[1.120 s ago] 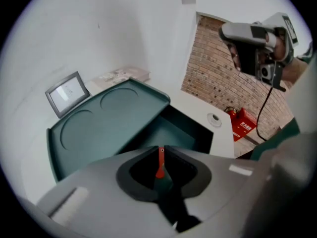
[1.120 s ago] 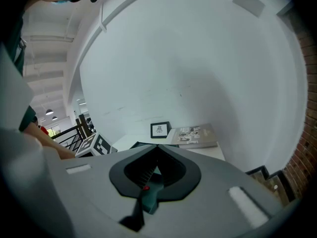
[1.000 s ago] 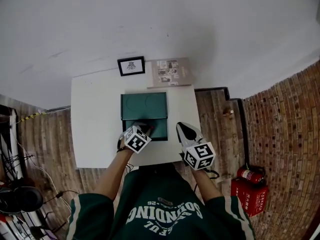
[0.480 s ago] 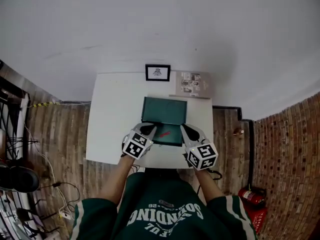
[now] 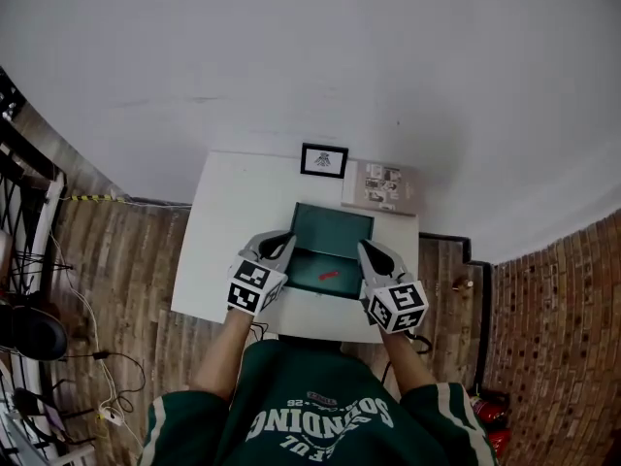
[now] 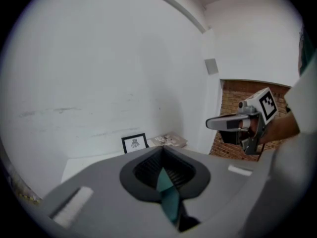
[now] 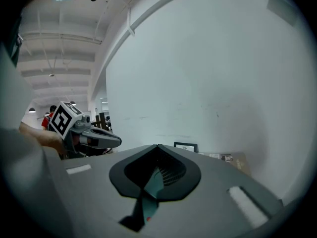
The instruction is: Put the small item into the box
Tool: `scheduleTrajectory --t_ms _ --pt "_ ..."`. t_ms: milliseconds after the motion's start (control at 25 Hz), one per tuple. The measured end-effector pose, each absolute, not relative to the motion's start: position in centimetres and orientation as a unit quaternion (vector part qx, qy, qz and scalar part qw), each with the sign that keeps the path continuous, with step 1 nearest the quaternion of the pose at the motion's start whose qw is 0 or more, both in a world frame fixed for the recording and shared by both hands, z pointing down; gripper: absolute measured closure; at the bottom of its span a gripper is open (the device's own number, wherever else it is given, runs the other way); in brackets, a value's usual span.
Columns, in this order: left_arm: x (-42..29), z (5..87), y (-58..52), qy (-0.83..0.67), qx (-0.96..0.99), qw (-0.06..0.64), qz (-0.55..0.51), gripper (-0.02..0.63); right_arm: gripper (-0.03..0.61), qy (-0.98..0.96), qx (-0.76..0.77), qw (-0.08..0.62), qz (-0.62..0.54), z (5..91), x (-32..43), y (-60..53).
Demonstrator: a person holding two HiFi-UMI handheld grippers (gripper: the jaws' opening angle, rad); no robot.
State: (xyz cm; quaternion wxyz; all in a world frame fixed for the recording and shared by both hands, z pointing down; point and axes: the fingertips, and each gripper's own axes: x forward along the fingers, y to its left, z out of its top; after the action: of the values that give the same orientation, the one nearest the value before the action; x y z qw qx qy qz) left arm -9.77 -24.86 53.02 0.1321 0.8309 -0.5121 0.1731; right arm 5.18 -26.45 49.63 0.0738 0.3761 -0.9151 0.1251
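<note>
A dark green box lies open in the middle of the white table, its lid folded back. The small red item lies on the box floor, free of both grippers. My left gripper is shut on nothing at the box's left edge. At the right edge my right gripper is likewise shut and holds nothing. In the left gripper view the shut jaws leave a slit of green. The right gripper view shows the same, with a red speck low in the slit.
A small framed picture stands at the table's far edge, with a printed booklet to its right. The white wall rises just behind them. Wood floor surrounds the table, and something red sits on the floor at the lower right.
The left gripper, which was over the box with the red item at its tips, has drawn back to the box's left edge. The item now lies in the box. The head camera shifted.
</note>
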Motion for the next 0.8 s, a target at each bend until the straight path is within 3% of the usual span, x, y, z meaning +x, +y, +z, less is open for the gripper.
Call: scheduleTrajectory --t_ms 800 --pt "-8.9 49.2 -24.8 -0.506 0.851 0.095 0.105 0.561 0.577 -0.908 0.402 0.051 0.106 48.7 7.1 -26.0"
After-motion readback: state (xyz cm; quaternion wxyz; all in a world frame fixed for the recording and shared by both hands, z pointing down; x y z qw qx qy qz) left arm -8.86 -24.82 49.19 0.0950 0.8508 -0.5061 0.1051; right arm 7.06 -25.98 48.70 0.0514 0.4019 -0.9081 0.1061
